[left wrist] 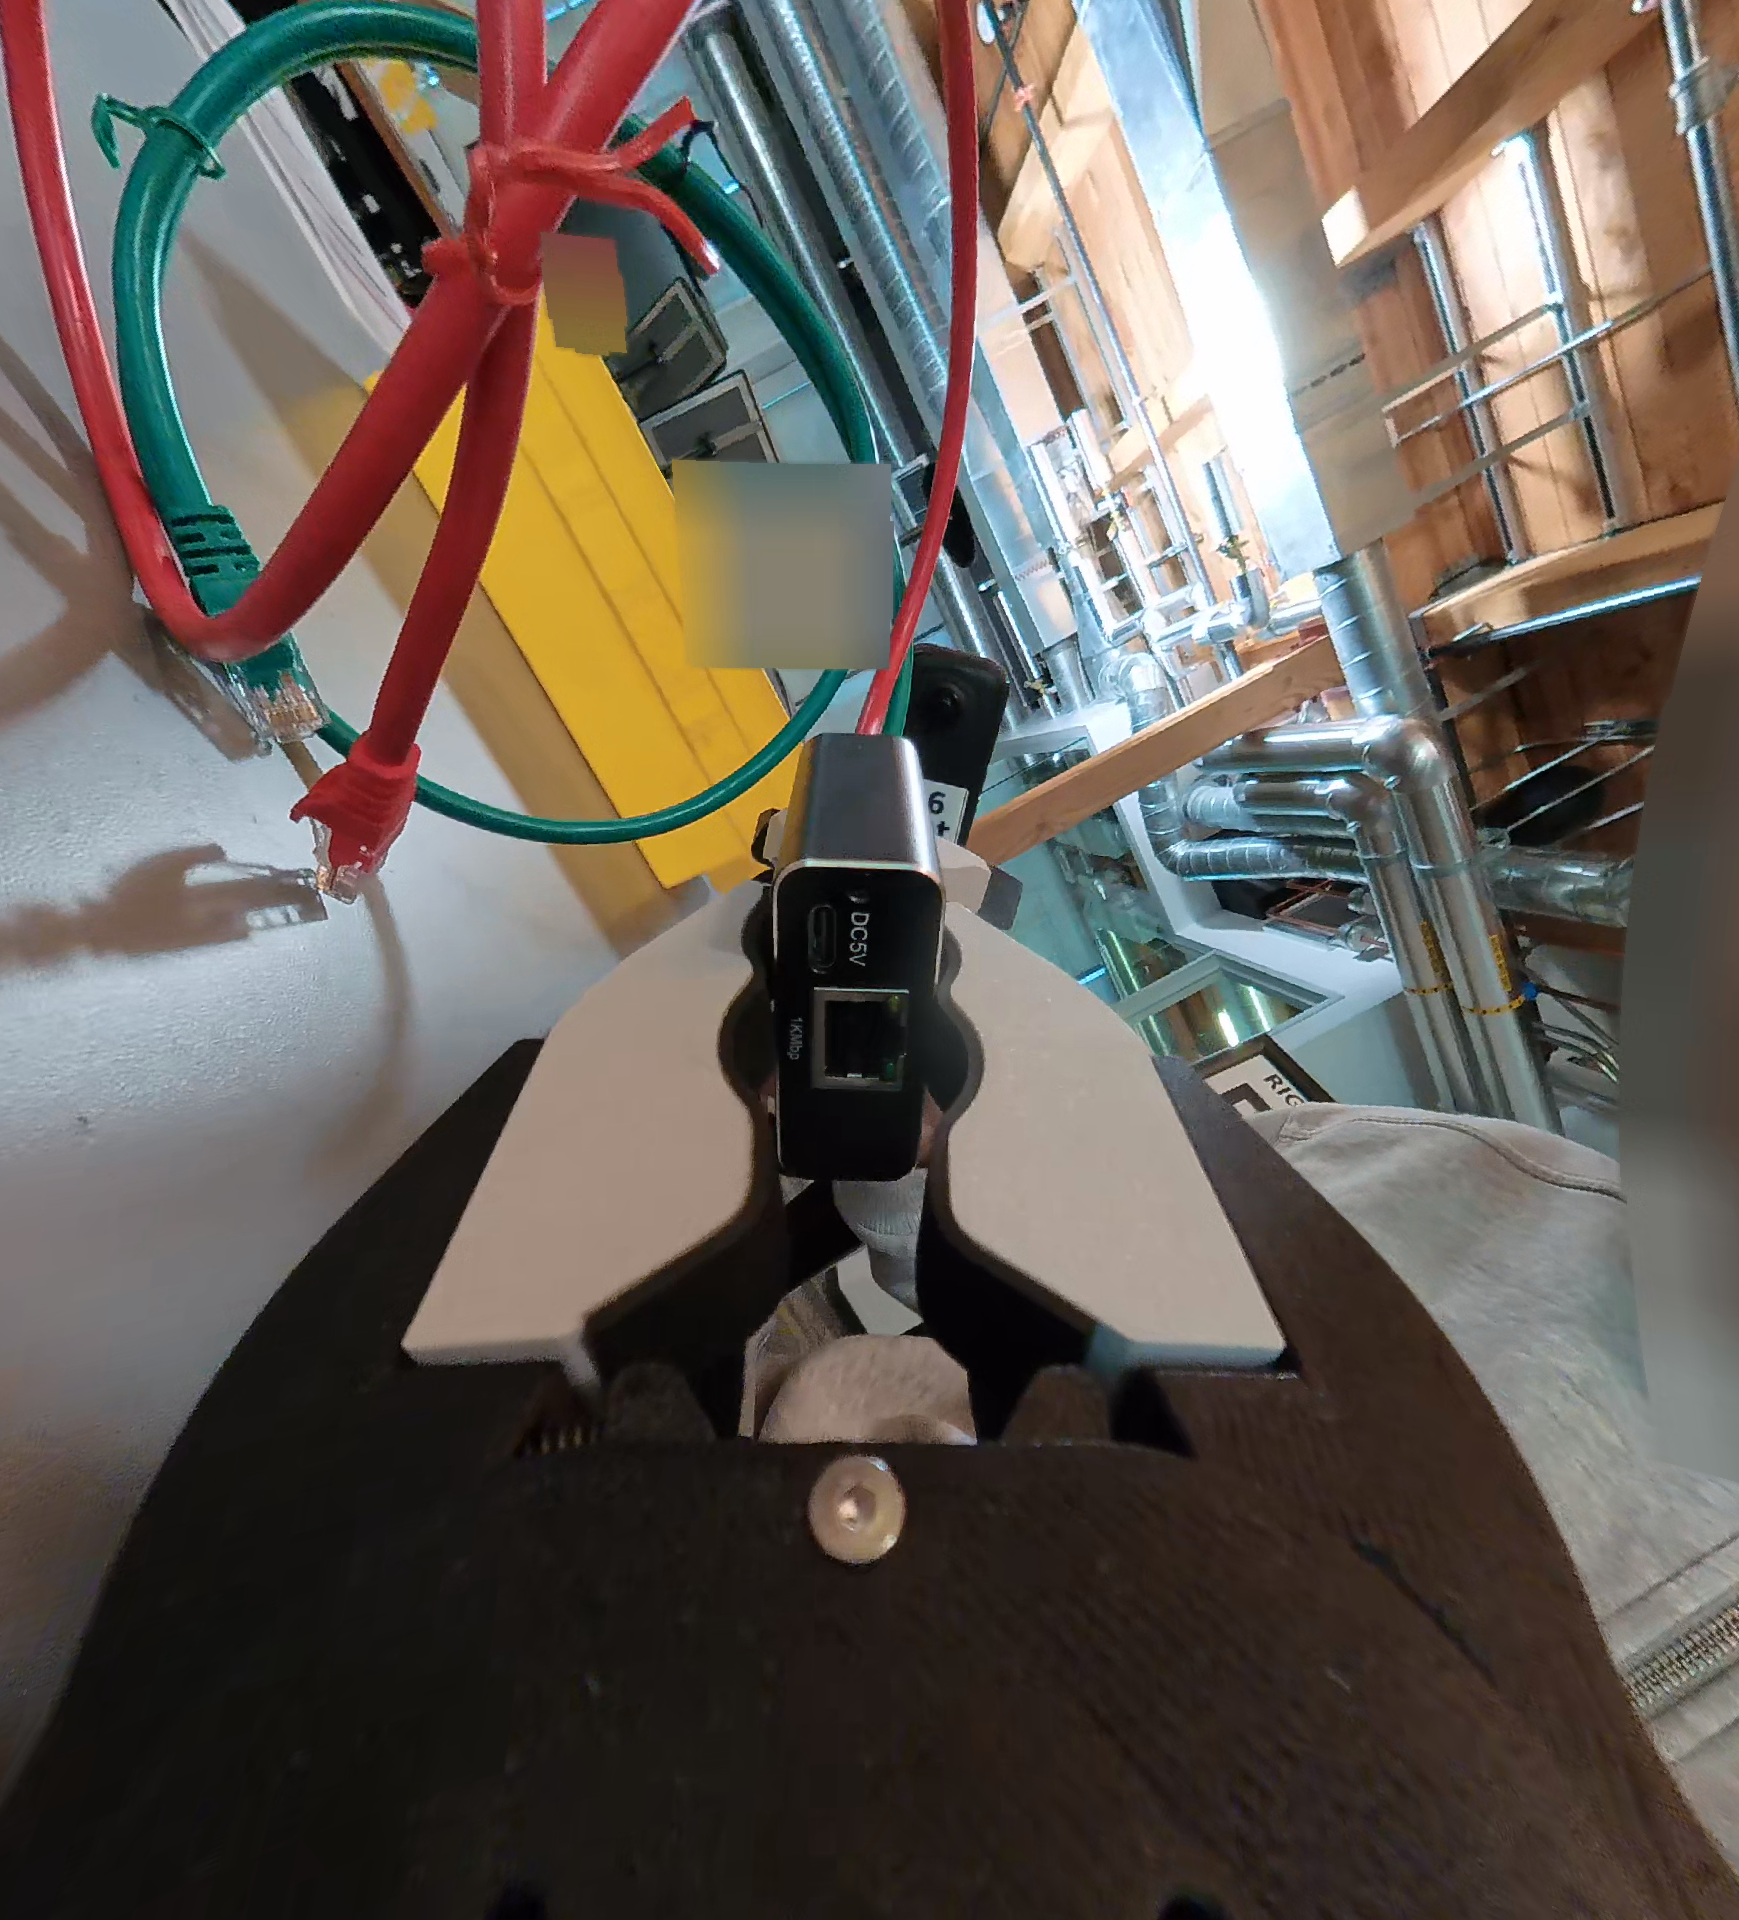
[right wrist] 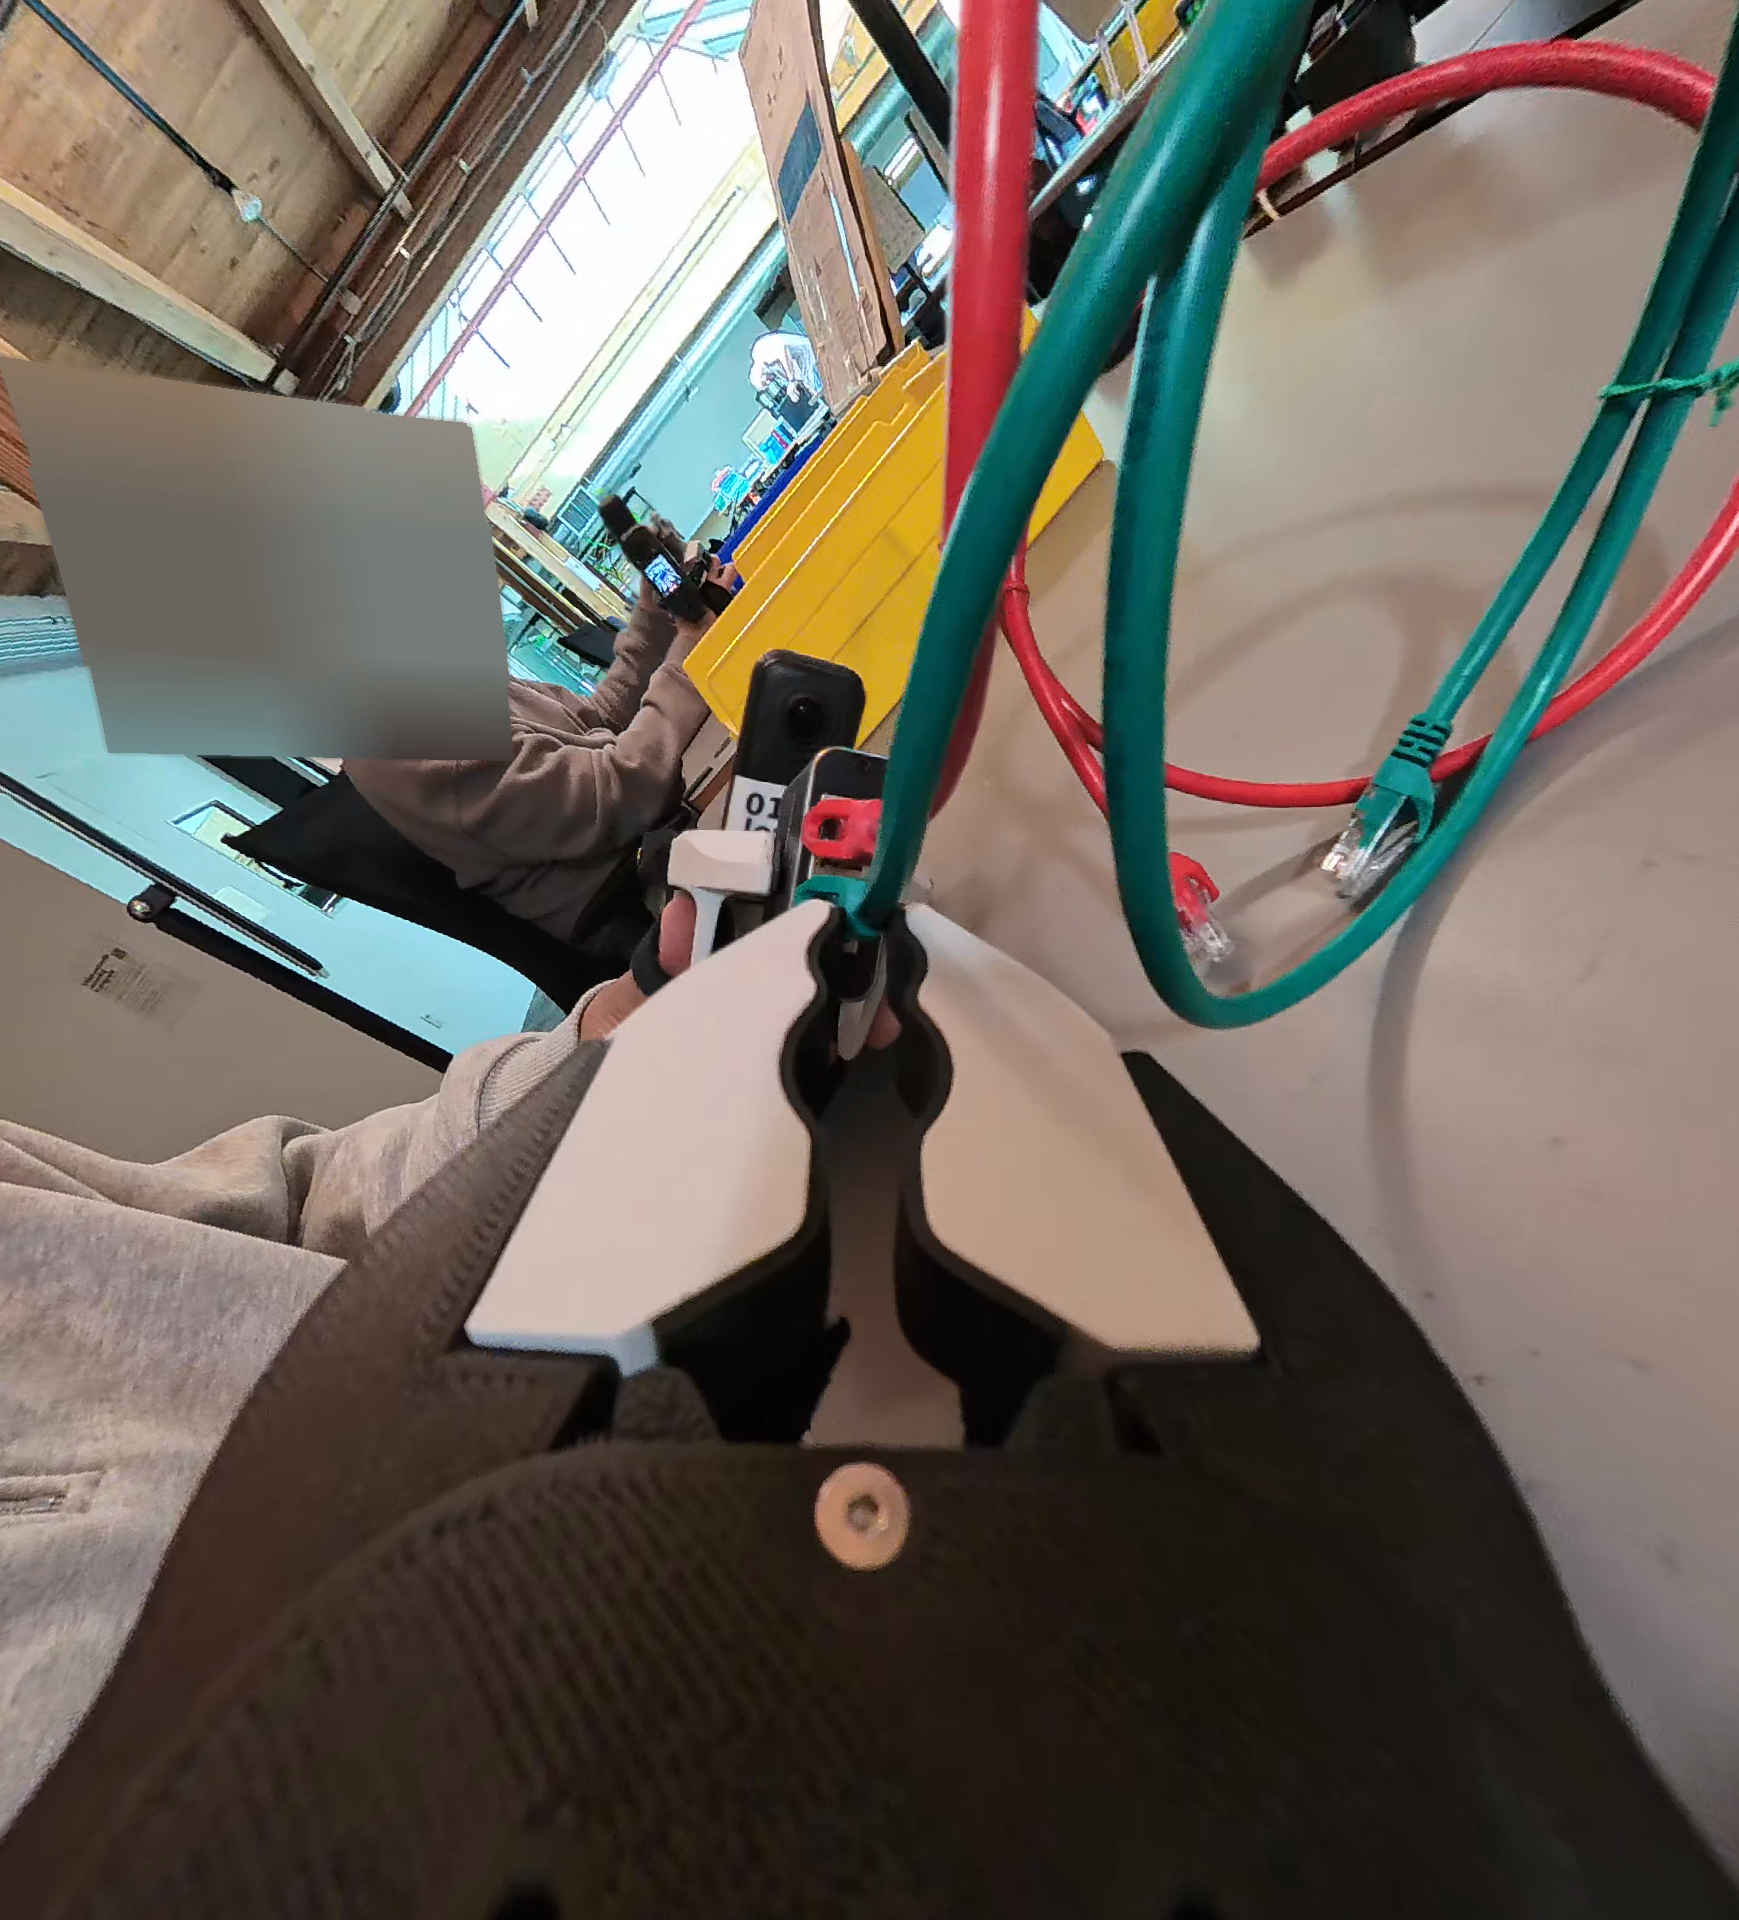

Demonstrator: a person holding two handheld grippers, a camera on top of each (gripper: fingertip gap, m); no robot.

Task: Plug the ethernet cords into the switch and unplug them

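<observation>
My left gripper is shut on a small black and silver switch, held above the white table. Its near end shows an empty port. A red cord runs into its far end. In the right wrist view, the red plug sits in the switch. My right gripper is shut on the green cord's plug, right at the switch face beside the red plug; whether it is seated is hidden. The cords' other ends, a red plug and a green plug, hang loose just above the table.
Both cords hang in tied loops above the table. Yellow bins stand at the table's far edge, also in the left wrist view. A person sits beyond, holding a device. My grey sleeve is at the left.
</observation>
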